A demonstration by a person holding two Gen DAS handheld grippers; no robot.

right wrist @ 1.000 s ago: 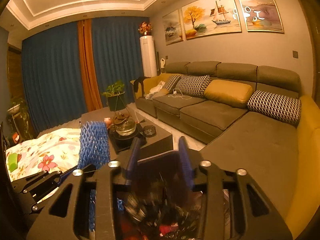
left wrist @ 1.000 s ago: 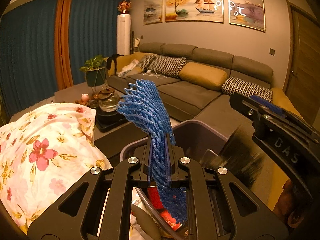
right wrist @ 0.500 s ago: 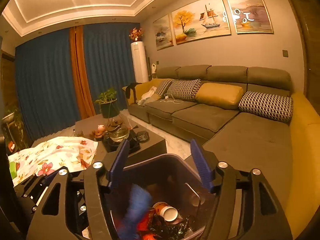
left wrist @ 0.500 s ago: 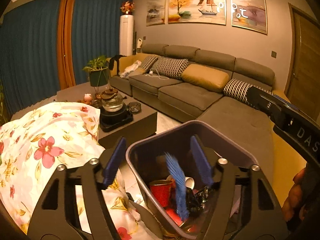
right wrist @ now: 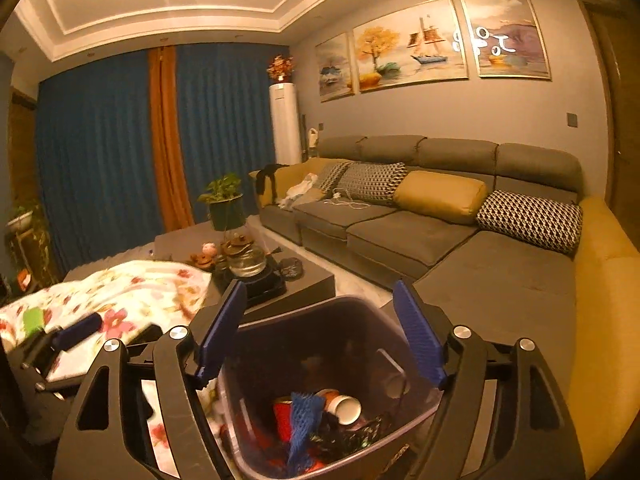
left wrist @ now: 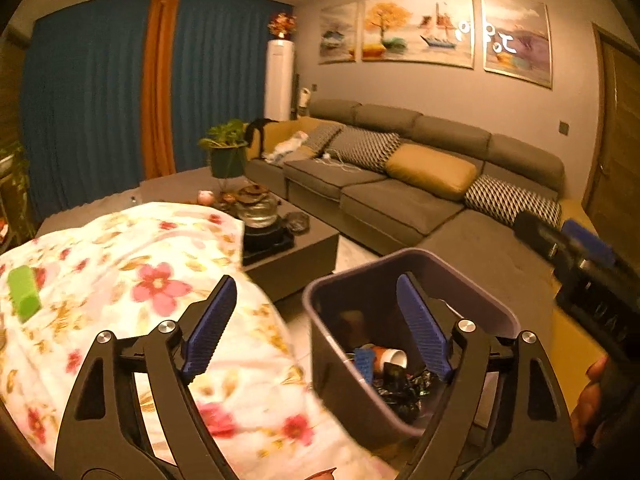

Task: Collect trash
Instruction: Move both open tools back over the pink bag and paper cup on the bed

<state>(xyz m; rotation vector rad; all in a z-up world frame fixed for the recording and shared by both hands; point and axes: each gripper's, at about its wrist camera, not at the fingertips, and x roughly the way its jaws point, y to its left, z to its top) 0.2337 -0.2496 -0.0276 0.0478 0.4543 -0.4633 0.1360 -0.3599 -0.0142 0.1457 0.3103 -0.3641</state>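
left gripper [left wrist: 316, 324] spread wide, nothing between its blue ribbed pads [left wrist: 210, 326], jaws just been opening; hovering over the near edge of the dark grey plastic trash bin [left wrist: 416, 258] and the floral white cloth covering the worktop [left wrist: 132, 256]. right gripper [right wrist: 320, 332] likewise wide and empty, jaws just been opening too, poised above the same bin [right wrist: 304, 312]. inside the bin: blue foam mesh fruit sleeve [right wrist: 304, 420] lying loose among a red paper cup [right wrist: 282, 416], a white-rimmed paper cup on its side [right wrist: 346, 408] and crumpled dark wrappers [right wrist: 352, 436] (sleeve also glimpsed from the left wrist view, [left wrist: 363, 362], partly hidden by the bin wall). small green rectangular block [left wrist: 24, 292] resting on the cloth, well apart from the bin. beyond, dark low coffee table [left wrist: 304, 240] carrying a glass teapot on a black tray [left wrist: 258, 212] and a potted green plant [left wrist: 226, 152]. grey sectional sofa with mustard and patterned cushions [left wrist: 400, 196] along the wall. fingertips of a hand [left wrist: 588, 400] at the right margin of the left view, gripping the other handle.
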